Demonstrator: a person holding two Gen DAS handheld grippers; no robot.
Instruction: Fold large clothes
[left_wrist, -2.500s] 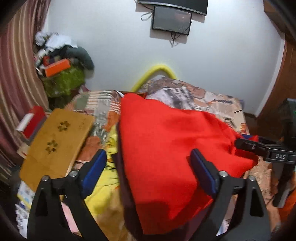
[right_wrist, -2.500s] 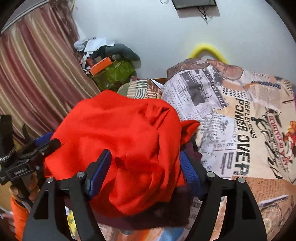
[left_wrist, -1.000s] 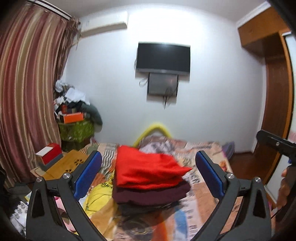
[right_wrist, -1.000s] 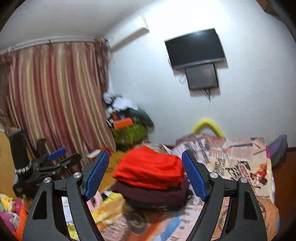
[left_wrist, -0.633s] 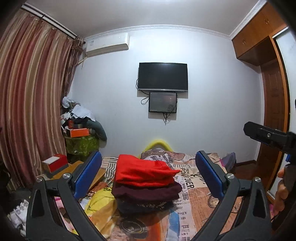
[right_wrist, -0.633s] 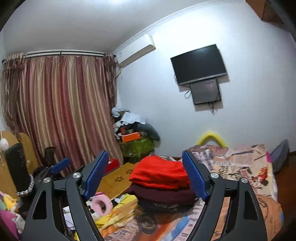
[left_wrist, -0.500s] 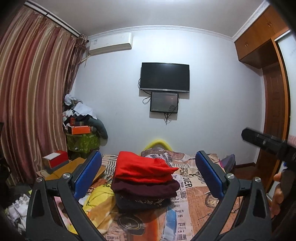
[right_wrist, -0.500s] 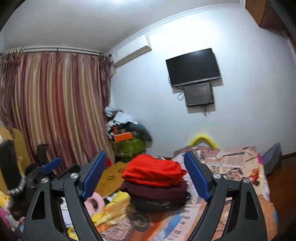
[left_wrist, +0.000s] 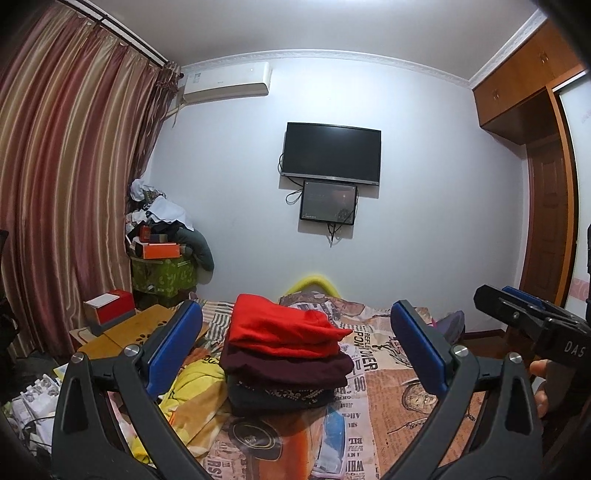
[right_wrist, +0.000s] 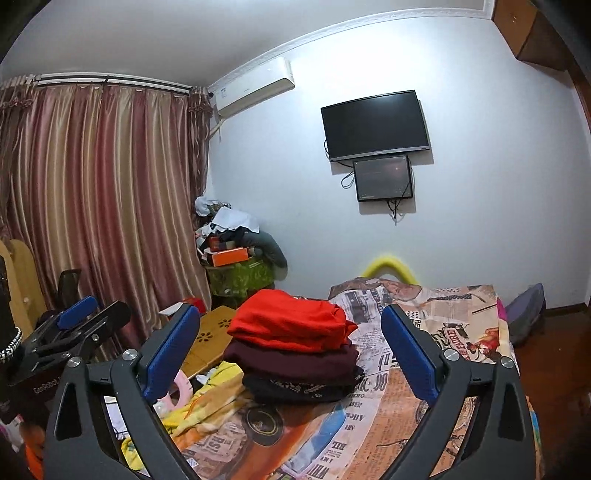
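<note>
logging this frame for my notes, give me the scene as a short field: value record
surface: bed with newspaper-print sheet
stack: three folded garments, piled on the bed
top: red garment
middle: maroon garment
bottom: dark patterned garment
beside stack: crumpled yellow cloth, unfolded, on its left
left claw: open, holding nothing, back from the stack
right claw: open, holding nothing, back from the stack
wall: tv, small screen below it

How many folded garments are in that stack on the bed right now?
3: red garment on top, maroon garment beneath it, dark patterned garment at the bottom. Thinner pieces could be hidden between them.
</note>
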